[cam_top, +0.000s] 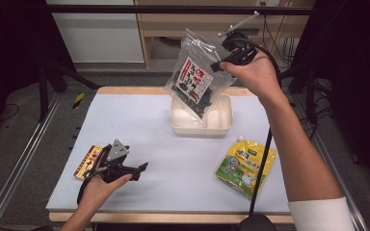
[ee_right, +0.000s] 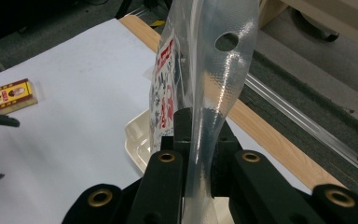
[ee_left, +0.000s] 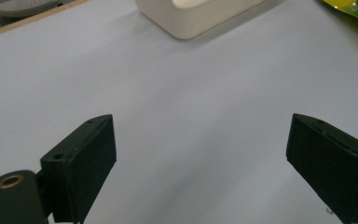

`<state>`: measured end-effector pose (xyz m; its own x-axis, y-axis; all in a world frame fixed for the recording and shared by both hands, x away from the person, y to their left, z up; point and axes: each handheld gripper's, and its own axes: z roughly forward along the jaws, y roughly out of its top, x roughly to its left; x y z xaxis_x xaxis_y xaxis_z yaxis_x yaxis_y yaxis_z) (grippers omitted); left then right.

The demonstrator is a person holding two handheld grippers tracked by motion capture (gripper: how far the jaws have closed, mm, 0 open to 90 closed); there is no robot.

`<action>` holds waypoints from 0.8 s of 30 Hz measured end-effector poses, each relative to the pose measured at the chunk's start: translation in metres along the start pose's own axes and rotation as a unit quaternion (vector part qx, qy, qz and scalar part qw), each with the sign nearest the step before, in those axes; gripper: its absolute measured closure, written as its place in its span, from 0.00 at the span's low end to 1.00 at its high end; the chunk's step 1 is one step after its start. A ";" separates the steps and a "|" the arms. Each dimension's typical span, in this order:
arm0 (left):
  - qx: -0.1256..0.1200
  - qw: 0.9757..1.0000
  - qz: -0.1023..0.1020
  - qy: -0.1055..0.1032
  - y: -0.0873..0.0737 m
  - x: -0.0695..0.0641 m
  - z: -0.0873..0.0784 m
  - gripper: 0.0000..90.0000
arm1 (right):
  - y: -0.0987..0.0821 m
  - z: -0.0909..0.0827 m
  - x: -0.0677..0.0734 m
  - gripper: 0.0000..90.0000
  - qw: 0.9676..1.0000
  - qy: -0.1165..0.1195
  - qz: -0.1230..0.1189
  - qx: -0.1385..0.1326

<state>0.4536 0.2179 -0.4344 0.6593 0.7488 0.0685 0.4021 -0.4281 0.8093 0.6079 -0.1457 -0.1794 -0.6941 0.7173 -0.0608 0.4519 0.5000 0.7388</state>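
The bag [cam_top: 196, 79] hangs over the tray [cam_top: 223, 126] at the table's [cam_top: 173, 159] far side. The pouch [cam_top: 244, 166] lies before the tray to the right, the box [cam_top: 87, 161] at the near left.

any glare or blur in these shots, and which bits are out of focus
High view: evenly lit table, dark surroundings, glare on the clear bag. Left gripper view: near jaws soft, white tray and the table blurred. Right gripper view: bright sheen on the bag's plastic, jaws shut on it.
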 end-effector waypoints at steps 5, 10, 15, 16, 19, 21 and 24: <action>0.005 1.000 -0.003 0.009 -0.011 -0.002 0.001 0.09 | 0.000 0.003 -0.008 0.95 1.000 -0.009 0.018 0.003; 0.009 1.000 -0.006 0.014 -0.013 -0.001 0.003 0.09 | -0.002 0.002 -0.014 0.94 1.000 -0.018 0.026 0.001; 0.015 1.000 -0.008 0.019 -0.016 0.002 0.004 0.09 | -0.004 -0.001 -0.018 0.94 0.999 -0.022 0.036 -0.002; 0.016 1.000 -0.008 0.019 -0.016 0.003 0.005 0.09 | -0.004 -0.001 -0.017 0.95 0.999 -0.024 0.038 -0.003; 0.017 1.000 -0.008 0.019 -0.016 0.003 0.005 0.09 | -0.004 -0.001 -0.017 0.94 0.999 -0.024 0.037 -0.006; 0.018 1.000 -0.009 0.020 -0.016 0.004 0.005 0.09 | -0.005 0.000 -0.017 0.94 0.999 -0.024 0.037 -0.006; 0.018 1.000 -0.009 0.020 -0.016 0.004 0.005 0.09 | -0.005 0.001 -0.016 0.95 0.999 -0.024 0.035 -0.003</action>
<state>0.4526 0.2254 -0.4501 0.6259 0.7759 0.0788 0.4362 -0.4320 0.7894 0.6172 -0.1598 -0.1829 -0.6329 0.7732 -0.0401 0.4954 0.4442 0.7465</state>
